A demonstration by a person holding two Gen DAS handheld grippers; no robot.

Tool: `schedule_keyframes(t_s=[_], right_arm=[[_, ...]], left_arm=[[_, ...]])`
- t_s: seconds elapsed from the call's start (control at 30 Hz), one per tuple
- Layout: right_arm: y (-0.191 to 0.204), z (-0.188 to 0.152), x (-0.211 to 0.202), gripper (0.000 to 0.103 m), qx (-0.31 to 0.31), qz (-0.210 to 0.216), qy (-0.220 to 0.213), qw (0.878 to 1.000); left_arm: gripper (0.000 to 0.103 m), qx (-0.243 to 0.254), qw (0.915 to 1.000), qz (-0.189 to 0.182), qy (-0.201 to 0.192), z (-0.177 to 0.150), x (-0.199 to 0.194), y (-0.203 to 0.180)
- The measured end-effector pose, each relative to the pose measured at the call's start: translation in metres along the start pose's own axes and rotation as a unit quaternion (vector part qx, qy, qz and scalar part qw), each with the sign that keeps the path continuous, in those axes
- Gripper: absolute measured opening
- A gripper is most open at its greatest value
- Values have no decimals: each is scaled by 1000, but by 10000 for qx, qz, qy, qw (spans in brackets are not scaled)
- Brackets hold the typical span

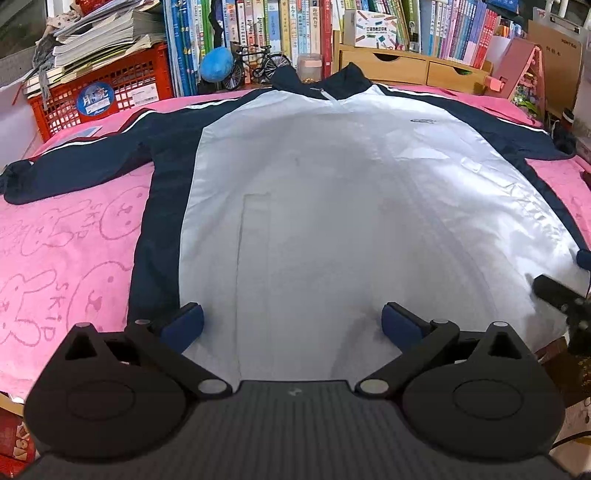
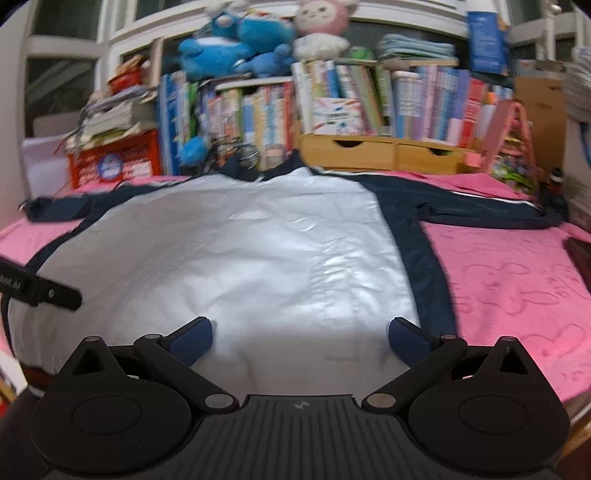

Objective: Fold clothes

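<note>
A white jacket [image 1: 332,206] with navy sleeves and side panels lies flat, front up, on a pink blanket [image 1: 66,236], collar pointing away. Its sleeves stretch out to both sides. My left gripper [image 1: 291,325] hovers open over the hem on the jacket's left half, blue pads wide apart, nothing between them. In the right wrist view the same jacket [image 2: 240,251] fills the middle, and my right gripper [image 2: 301,341] stands open above the hem near the right navy side panel [image 2: 424,258]. Each gripper shows at the edge of the other's view, the right gripper [image 1: 561,295] and the left gripper [image 2: 40,290].
Behind the blanket stand bookshelves full of books [image 1: 388,33], a wooden drawer box [image 1: 413,66], a red crate [image 1: 99,96] with stacked papers, a toy bicycle [image 1: 255,62] and plush toys [image 2: 236,48]. Pink blanket [image 2: 517,280] lies bare on both sides of the jacket.
</note>
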State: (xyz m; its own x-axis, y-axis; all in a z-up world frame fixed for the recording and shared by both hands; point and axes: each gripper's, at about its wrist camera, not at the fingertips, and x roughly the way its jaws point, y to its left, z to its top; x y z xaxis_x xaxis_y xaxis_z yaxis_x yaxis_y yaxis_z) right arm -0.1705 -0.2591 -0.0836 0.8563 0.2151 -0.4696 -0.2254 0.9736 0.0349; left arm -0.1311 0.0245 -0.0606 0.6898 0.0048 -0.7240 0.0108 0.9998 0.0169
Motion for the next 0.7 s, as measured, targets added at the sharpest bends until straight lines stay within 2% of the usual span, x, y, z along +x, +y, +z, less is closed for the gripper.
schedule_keyframes(t_s=[0.13, 0.23, 0.47, 0.57, 0.7], right_arm=[[-22, 15, -12, 103, 222, -302, -338, 9987], [-33, 25, -17, 103, 154, -599, -477, 9969], [-52, 30, -8, 103, 17, -923, -513, 9944], [-67, 40, -3, 103, 184, -963, -594, 9934], [-89, 60, 8, 103, -123, -1337, -799, 9877]], left_arm=[[103, 135, 9997, -102, -195, 15, -4, -5], [103, 170, 9994, -117, -260, 23, -4, -9], [103, 132, 9994, -268, -170, 27, 0, -1], [103, 272, 9983, -417, -310, 39, -2, -5], [103, 543, 9954, -644, -456, 66, 3, -21]])
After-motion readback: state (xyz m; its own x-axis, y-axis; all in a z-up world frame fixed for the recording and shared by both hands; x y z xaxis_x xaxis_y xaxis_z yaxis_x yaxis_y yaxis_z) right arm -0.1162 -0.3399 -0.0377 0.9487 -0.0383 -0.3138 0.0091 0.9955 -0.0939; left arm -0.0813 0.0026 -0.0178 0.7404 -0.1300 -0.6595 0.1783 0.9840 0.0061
